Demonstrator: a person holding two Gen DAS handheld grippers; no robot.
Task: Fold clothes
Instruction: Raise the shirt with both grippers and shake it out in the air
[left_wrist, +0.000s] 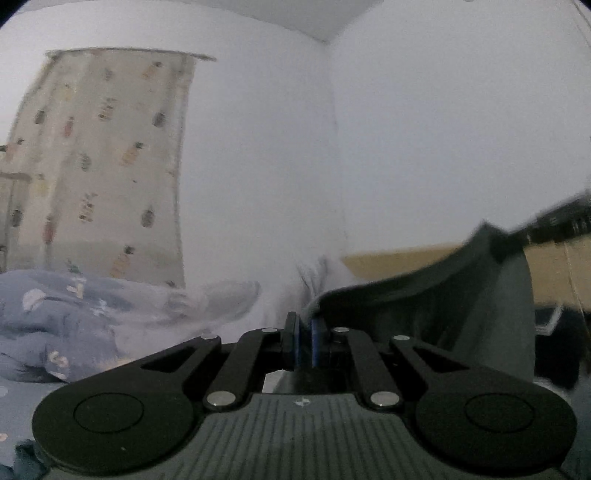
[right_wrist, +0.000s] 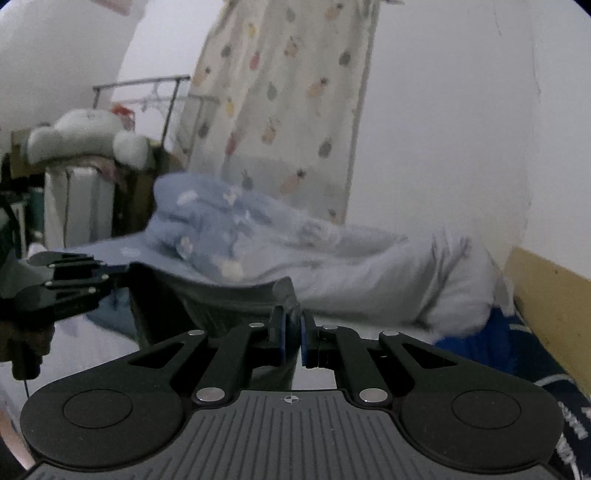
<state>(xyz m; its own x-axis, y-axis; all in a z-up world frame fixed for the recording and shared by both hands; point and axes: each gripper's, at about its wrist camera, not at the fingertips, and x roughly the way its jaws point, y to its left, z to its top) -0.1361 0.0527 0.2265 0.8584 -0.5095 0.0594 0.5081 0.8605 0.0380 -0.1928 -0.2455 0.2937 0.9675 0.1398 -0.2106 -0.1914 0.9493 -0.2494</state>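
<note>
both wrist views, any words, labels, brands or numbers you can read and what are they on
None can be read.
White lettering on the dark blue fabric at the right edge of the right wrist view: too blurred and cut off.
Pineapple curtain: pictures only, no text.
Right gripper and left gripper, both pinching the dark grey garment: only a small crosshair mark, no words.

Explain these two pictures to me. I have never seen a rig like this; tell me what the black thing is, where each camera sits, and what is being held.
No robot here: a person holds a two-finger gripper in each hand, each with a camera looking along its fingers. One picture is from the left gripper, the other from the right gripper. Each is shut on a dark grey garment stretched between them. The left gripper also shows in the right view. Behind lie a blue patterned blanket on the bed and a pineapple-print curtain.
</note>
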